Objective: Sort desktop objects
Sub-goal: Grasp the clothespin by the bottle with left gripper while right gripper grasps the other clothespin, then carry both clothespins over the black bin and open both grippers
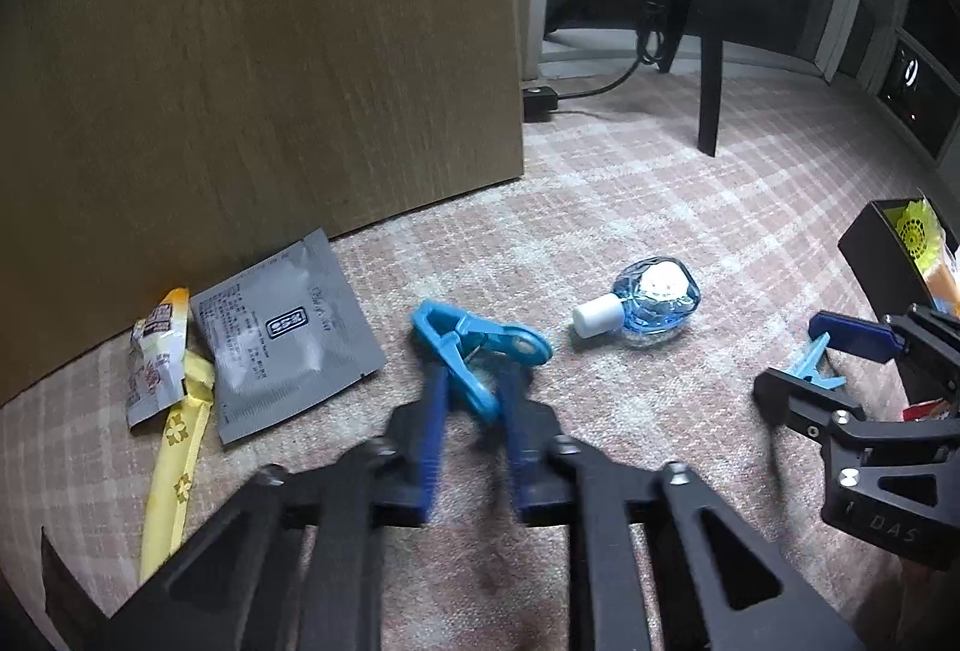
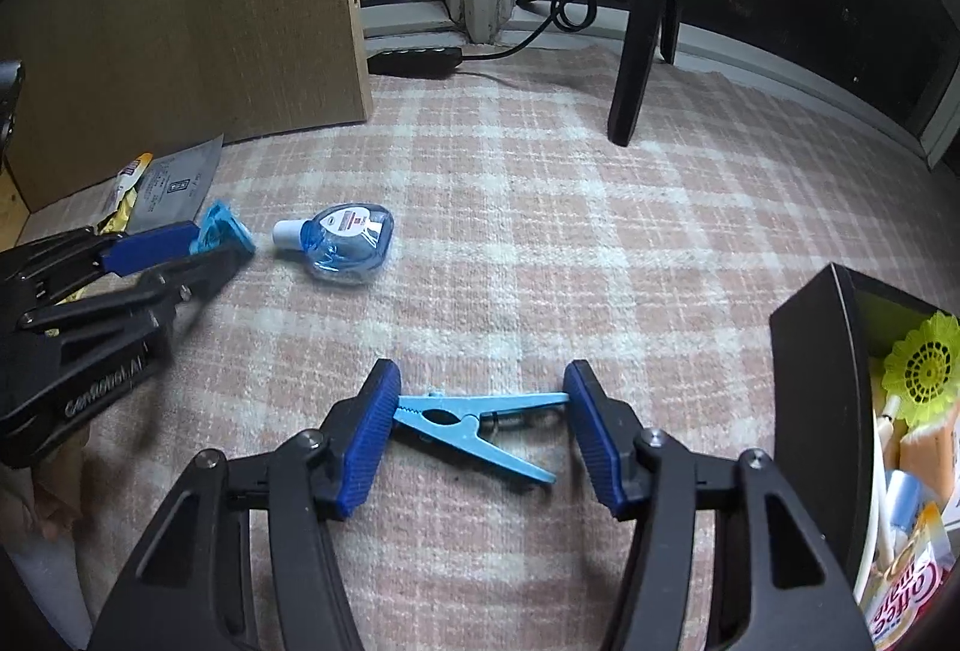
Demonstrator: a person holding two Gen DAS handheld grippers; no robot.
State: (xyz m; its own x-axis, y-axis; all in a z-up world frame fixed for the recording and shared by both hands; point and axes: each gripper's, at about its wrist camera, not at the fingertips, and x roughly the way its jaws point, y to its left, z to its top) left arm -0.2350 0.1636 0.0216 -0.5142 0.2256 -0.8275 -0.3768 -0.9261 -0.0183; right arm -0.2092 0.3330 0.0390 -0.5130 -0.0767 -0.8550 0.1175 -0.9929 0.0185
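my left gripper (image 1: 471,399) has its blue fingers (image 1: 433,429) drawn in around the big blue clip (image 1: 477,351), one handle of it between the pads, though motion blur keeps me from telling whether they truly pinch it. my right gripper (image 2: 480,411) is spread wide, its pads (image 2: 369,435) flanking the pale blue clothespin (image 2: 474,426) that lies flat on the pink plaid cloth (image 2: 540,231); the left pad touches the peg's toothed end, the right pad sits just beside a handle tip. between the two grippers, farther off, the small blue sanitizer bottle (image 1: 651,303) lies on its side, white cap pointing left. at the far left a grey sachet (image 1: 285,333), a crumpled snack wrapper (image 1: 153,357) and a yellow ribbon (image 1: 177,459) rest against the wooden panel (image 1: 270,51). at the right edge stands the black box (image 2: 816,411), with a yellow shuttlecock (image 2: 924,369) and packets inside.
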